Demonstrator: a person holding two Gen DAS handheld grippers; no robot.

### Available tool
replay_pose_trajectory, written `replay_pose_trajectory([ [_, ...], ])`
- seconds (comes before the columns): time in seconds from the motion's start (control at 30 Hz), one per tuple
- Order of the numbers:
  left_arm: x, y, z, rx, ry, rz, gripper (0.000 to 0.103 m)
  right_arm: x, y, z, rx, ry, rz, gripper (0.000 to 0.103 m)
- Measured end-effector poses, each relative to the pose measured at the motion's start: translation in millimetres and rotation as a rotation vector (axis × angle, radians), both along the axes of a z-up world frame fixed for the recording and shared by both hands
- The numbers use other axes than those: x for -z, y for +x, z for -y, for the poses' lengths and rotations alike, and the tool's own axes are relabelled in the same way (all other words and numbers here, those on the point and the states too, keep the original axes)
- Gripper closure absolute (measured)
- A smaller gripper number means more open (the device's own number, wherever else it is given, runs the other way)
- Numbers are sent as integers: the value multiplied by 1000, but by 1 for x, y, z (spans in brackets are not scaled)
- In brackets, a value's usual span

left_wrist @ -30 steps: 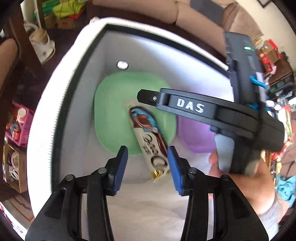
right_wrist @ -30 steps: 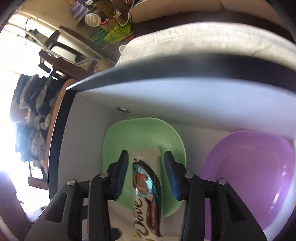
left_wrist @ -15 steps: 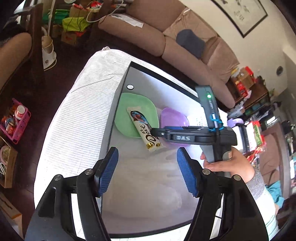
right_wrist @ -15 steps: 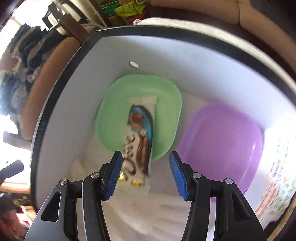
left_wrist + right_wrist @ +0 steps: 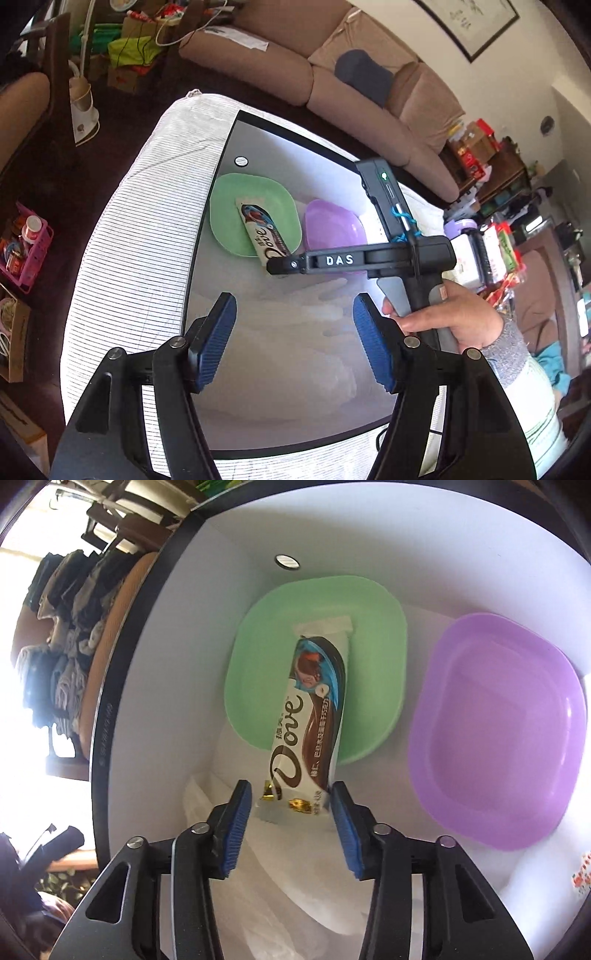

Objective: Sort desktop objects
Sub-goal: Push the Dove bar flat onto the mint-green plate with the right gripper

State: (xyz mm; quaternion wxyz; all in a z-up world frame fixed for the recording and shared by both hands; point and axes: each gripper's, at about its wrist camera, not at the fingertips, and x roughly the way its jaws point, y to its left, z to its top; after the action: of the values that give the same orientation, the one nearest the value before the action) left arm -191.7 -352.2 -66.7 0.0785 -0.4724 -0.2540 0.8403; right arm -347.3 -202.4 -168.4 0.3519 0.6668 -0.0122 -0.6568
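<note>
You have two shallow square plastic plates ahead of your right jaws: one pale green plate straight ahead and one translucent purple plate off to their right. You have one chocolate bar in a white and brown wrapper, its far end on the green plate and its near end between your right jaws. One small round silver disc sits on the white tabletop beyond the green plate. You hold two black grippers with blue pads, the left gripper and the right gripper.
</note>
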Motion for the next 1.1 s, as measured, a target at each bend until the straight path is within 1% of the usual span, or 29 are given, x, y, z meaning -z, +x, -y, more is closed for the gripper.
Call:
replay_pose_trajectory([
  [0.03, 1, -1, 2, -4, 8, 2, 40, -1, -1, 2, 6, -10, 2, 63],
  [0.1, 3, -2, 6, -12, 18, 3, 40, -3, -4, 9, 23, -28, -2, 63],
  [0.2, 6, -3, 11, -30, 15, 8, 40, -2, -8, 18, 39, -45, 0, 62],
  [0.27, 9, -3, 14, -35, 18, 13, 40, -1, -11, 25, 49, -40, 0, 61],
  [0.37, 10, -3, 16, -34, 19, 15, 40, -8, -17, 25, 73, -19, -50, 61],
  [0.43, 10, -2, 14, -29, 19, 12, 40, -11, -24, 18, 131, -18, -80, 59],
  [0.47, 10, -2, 13, -25, 18, 11, 40, -8, -27, 13, 158, -24, -65, 55],
  [0.53, 9, -2, 11, -17, 16, 11, 40, -1, -34, 9, 199, -60, -31, 55],
  [0.7, 5, -2, 5, -7, -2, 6, 40, 10, -48, 15, 238, -108, -36, 54],
  [0.77, 5, -2, 5, -10, -11, 7, 40, 9, -51, 25, 229, -114, -50, 54],
  [0.9, 8, -3, 5, -8, 2, 6, 40, 3, -54, 47, 179, -92, -97, 54],
  [0.97, 8, -1, 7, -6, 9, 1, 40, -2, -51, 42, 174, -77, -135, 54],
  [1.03, 9, 1, 9, -11, 11, -3, 40, -13, -47, 36, 159, -13, -214, 54],
  [1.07, 10, 2, 11, -15, 14, -4, 40, -17, -45, 31, 156, 10, -232, 54],
  [1.1, 10, 3, 13, -20, 17, -3, 40, -19, -45, 25, 156, 23, -230, 54],
])
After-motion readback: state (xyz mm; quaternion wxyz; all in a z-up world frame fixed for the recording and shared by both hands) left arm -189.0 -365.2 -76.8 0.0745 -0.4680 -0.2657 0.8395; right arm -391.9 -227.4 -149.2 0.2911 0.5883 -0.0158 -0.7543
